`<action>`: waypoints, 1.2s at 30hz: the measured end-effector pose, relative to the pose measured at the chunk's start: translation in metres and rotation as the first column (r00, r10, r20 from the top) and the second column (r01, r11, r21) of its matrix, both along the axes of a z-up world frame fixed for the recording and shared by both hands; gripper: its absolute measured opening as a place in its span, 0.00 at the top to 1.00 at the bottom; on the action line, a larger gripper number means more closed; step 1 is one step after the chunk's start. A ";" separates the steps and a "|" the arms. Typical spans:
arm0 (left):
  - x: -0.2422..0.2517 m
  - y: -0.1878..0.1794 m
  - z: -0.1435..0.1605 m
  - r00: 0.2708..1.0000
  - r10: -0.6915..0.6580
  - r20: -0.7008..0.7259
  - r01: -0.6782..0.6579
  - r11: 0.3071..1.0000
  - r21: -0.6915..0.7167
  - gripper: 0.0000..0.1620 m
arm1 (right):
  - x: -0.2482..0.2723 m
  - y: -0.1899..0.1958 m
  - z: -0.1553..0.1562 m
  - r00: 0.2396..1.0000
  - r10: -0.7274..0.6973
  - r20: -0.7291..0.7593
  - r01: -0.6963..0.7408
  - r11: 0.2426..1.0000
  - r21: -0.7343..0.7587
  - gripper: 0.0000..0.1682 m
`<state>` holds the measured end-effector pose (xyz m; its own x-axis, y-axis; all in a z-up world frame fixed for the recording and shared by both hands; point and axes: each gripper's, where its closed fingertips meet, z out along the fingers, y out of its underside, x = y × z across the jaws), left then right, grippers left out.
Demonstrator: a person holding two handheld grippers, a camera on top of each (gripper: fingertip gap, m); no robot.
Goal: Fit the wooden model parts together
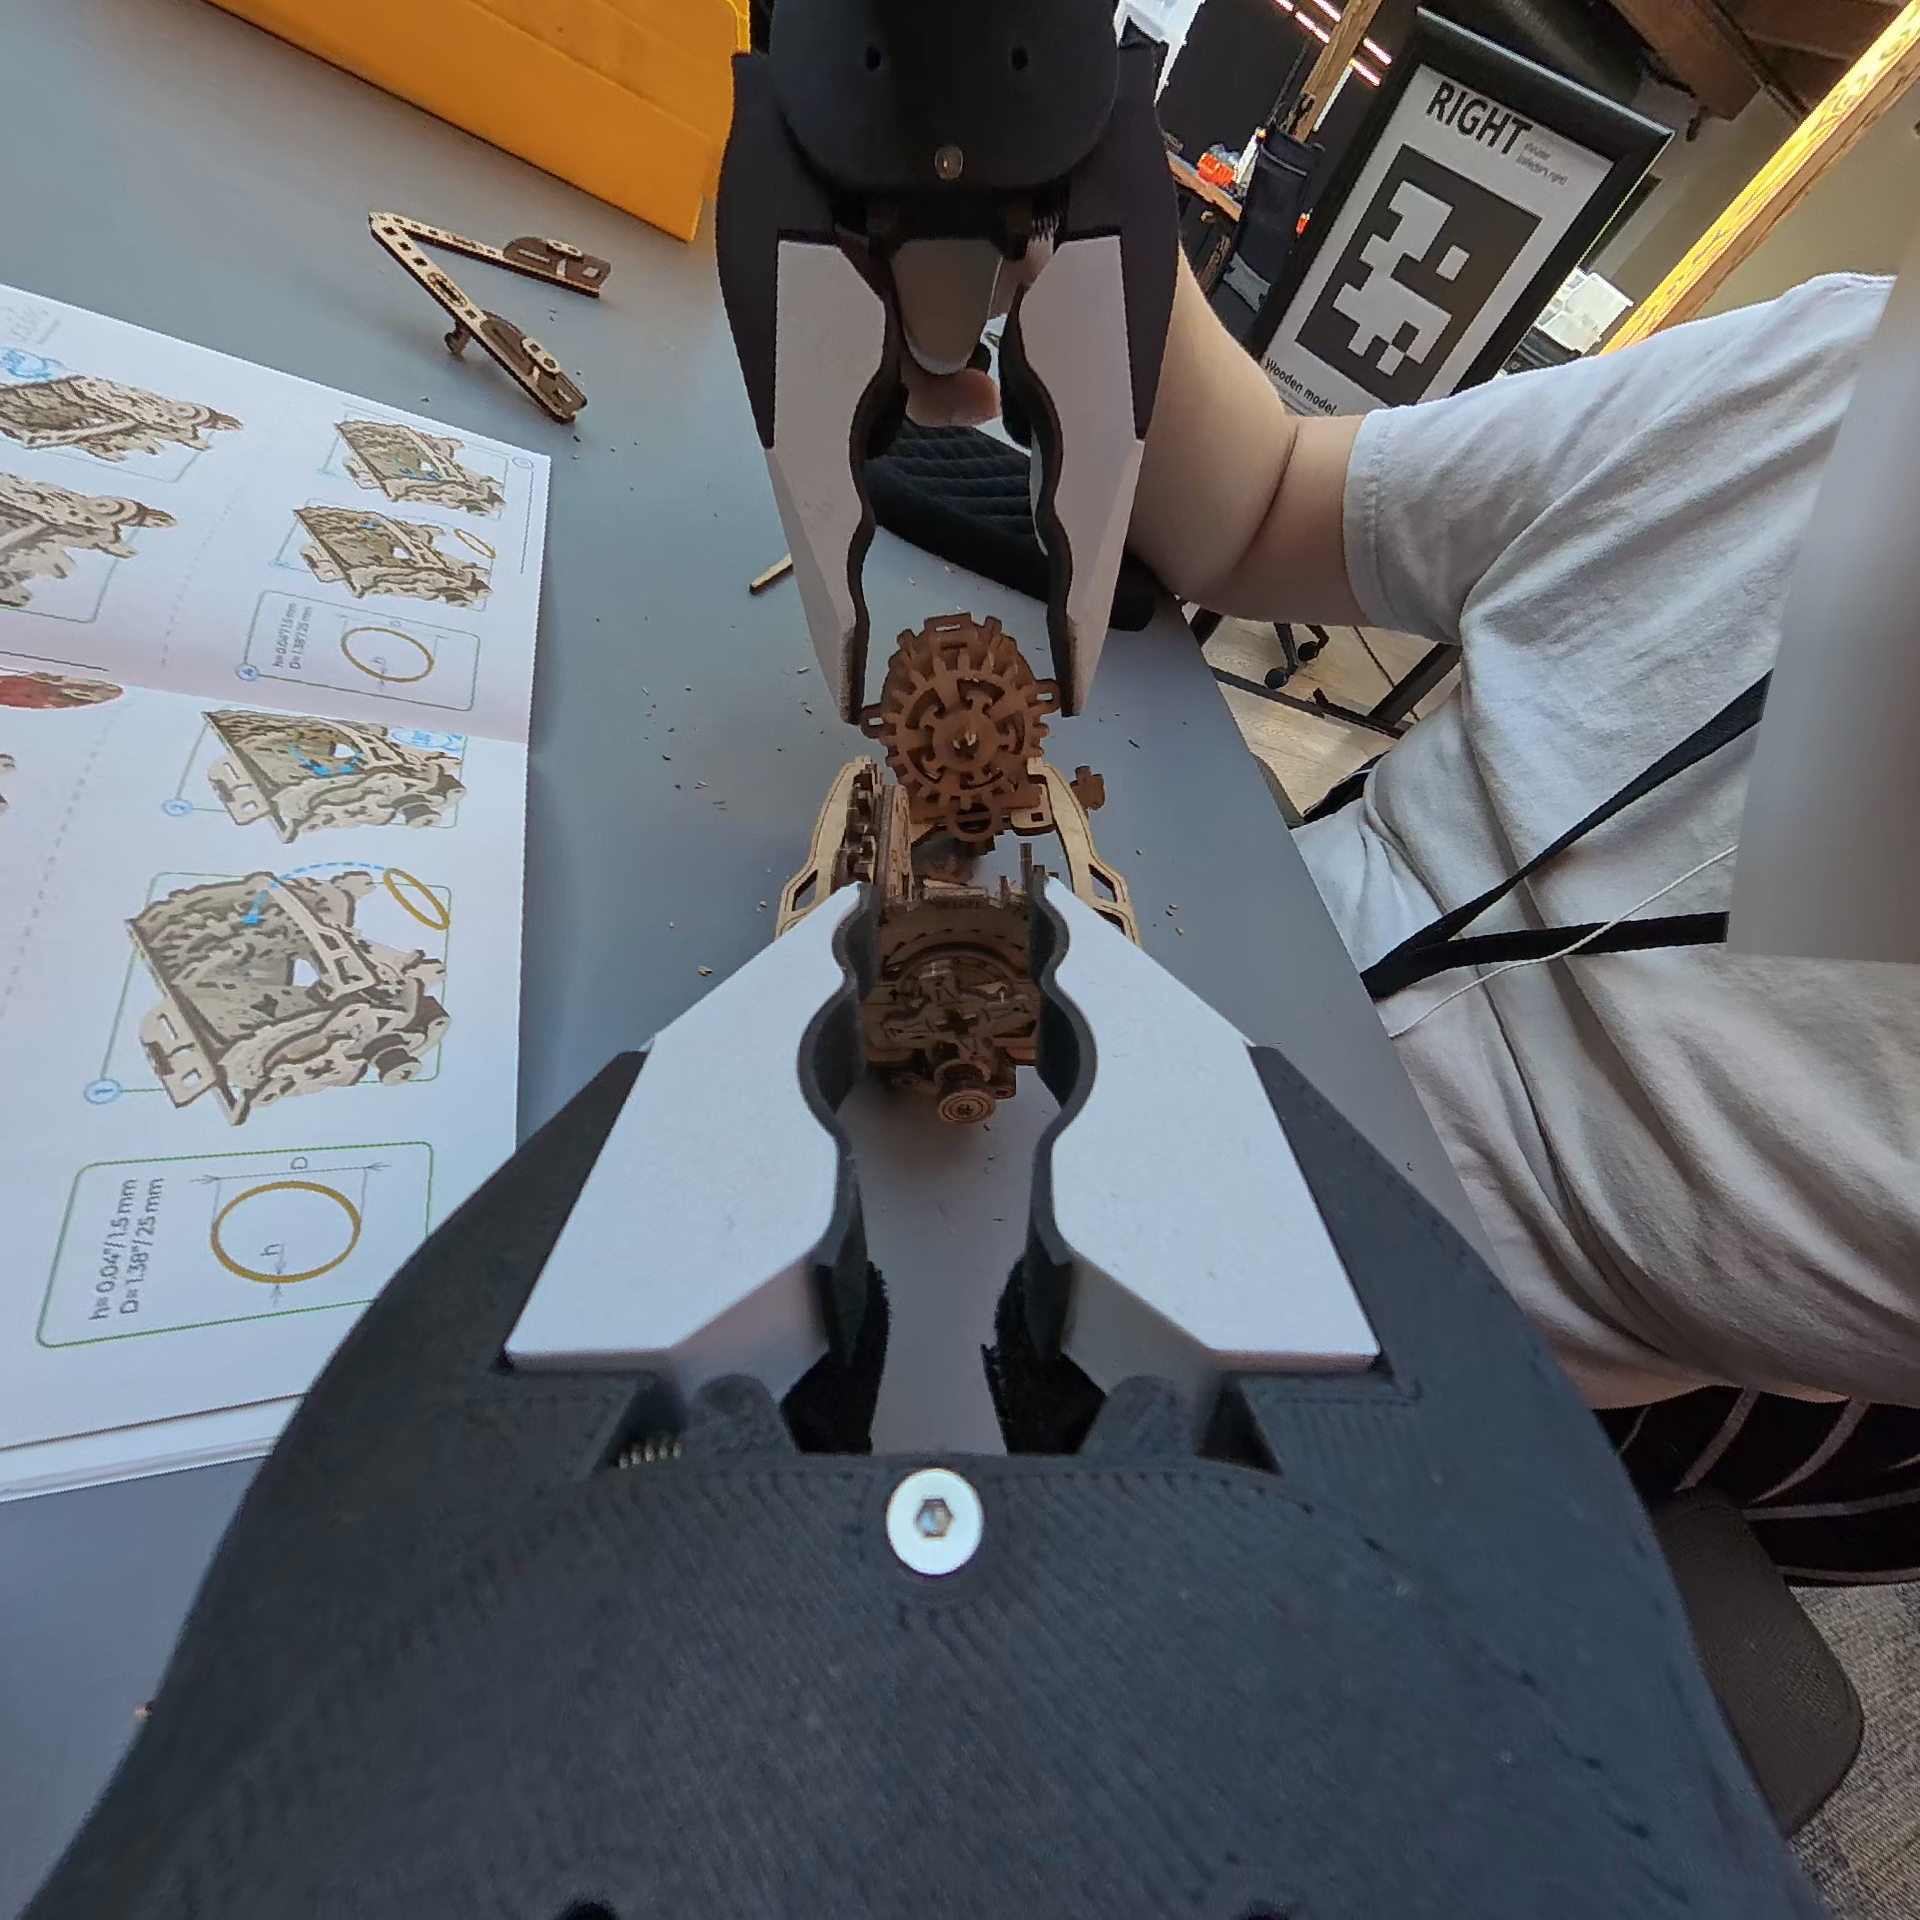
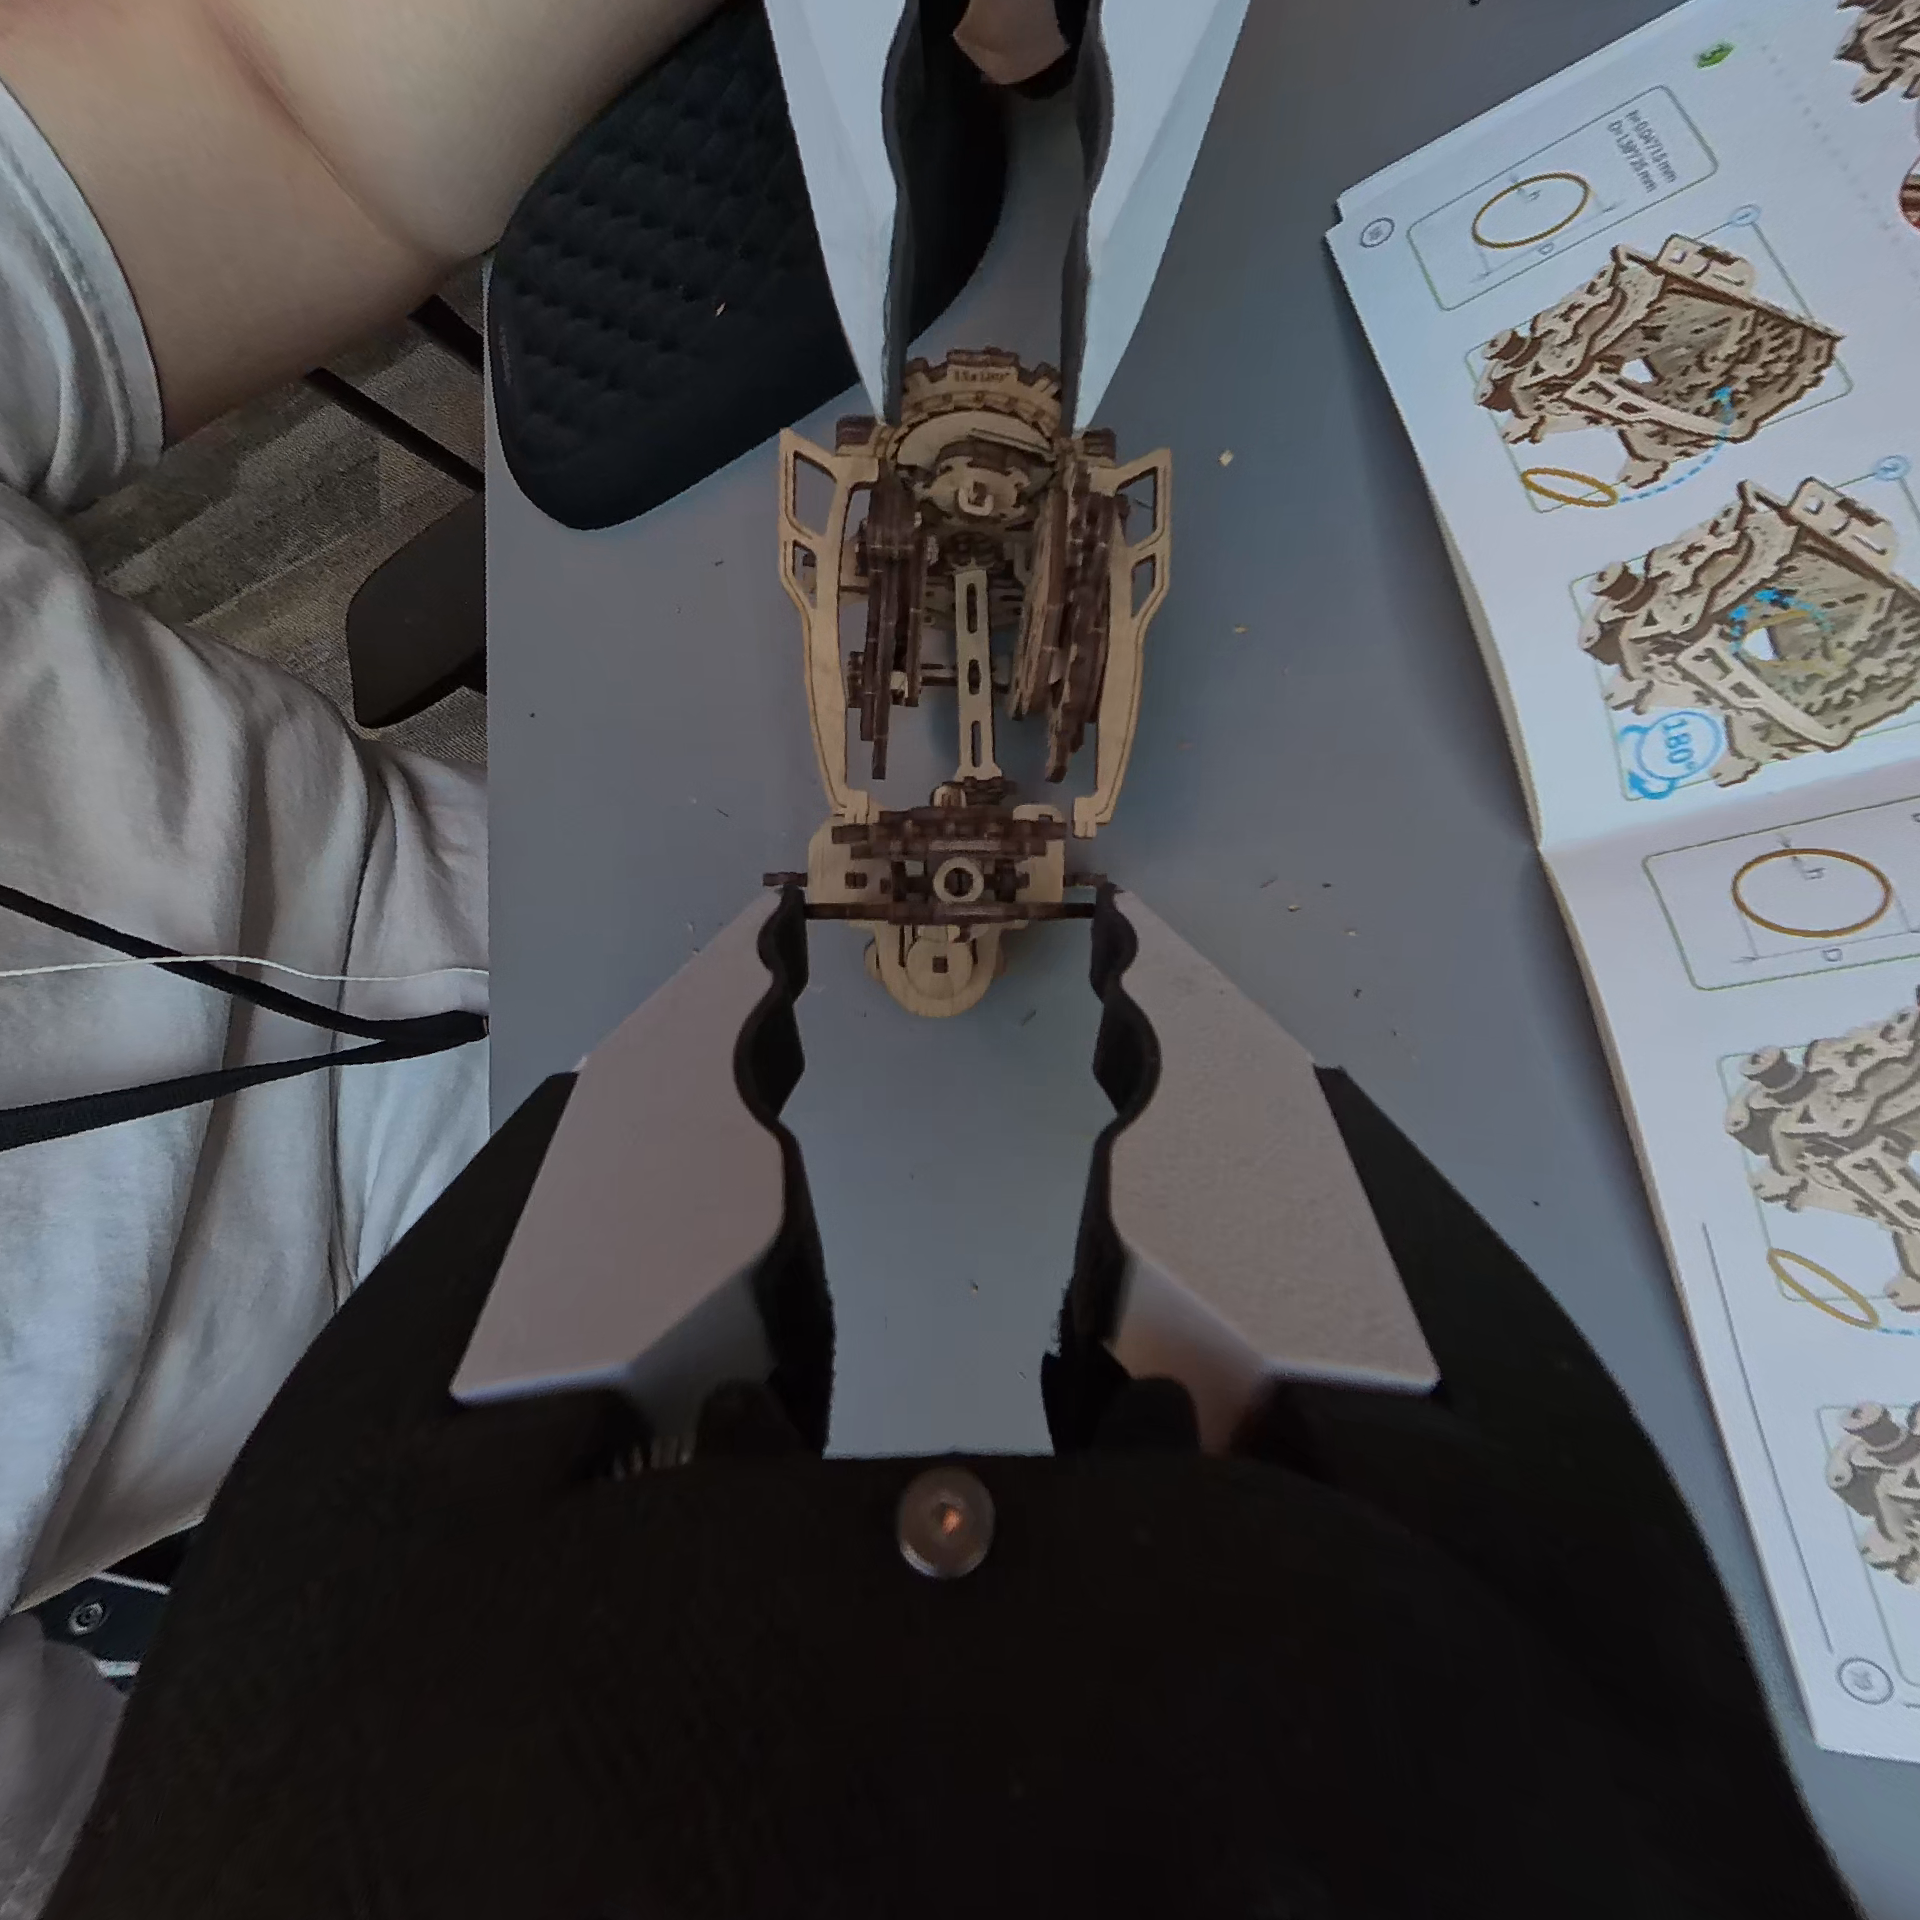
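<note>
Model location: the wooden model (image 2: 971,665) stands on the grey tabletop (image 1: 644,582) near its edge, between your two grippers.
Left gripper (image 1: 948,935): your fingers are closed on the near end of the model's body; this appears to steady it against a push from the other side.
Right gripper (image 2: 948,914): your fingers are part-open and span the gear piece (image 1: 961,732) at its sides, closed on it, apparently held at the rim to keep the hub free.
Booklet (image 1: 312,831): it lies open beside the work for reference.
Spare part: a hinged strip (image 1: 478,301) lies well apart, unused.
</note>
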<state>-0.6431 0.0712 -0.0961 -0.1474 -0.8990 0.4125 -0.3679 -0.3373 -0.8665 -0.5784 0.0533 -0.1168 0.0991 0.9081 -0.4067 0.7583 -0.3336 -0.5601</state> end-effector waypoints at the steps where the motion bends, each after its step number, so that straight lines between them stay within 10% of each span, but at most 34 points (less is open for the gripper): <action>1: 0.000 0.000 0.000 1.000 -0.001 0.001 0.001 1.000 0.000 0.84 | 0.000 0.000 0.000 1.000 -0.004 -0.006 0.004 1.000 -0.004 0.68; 36: 0.003 0.008 0.001 0.998 0.056 0.013 -0.055 0.995 -0.083 0.85 | -0.014 0.006 0.003 0.979 -0.111 -0.171 0.122 0.991 0.059 0.68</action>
<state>-0.6405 0.0788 -0.0947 -0.1052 -0.8686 0.4842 -0.3340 -0.4278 -0.8399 -0.5928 0.0590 -0.1140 0.1420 0.9208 -0.3631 0.6107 -0.3702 -0.7000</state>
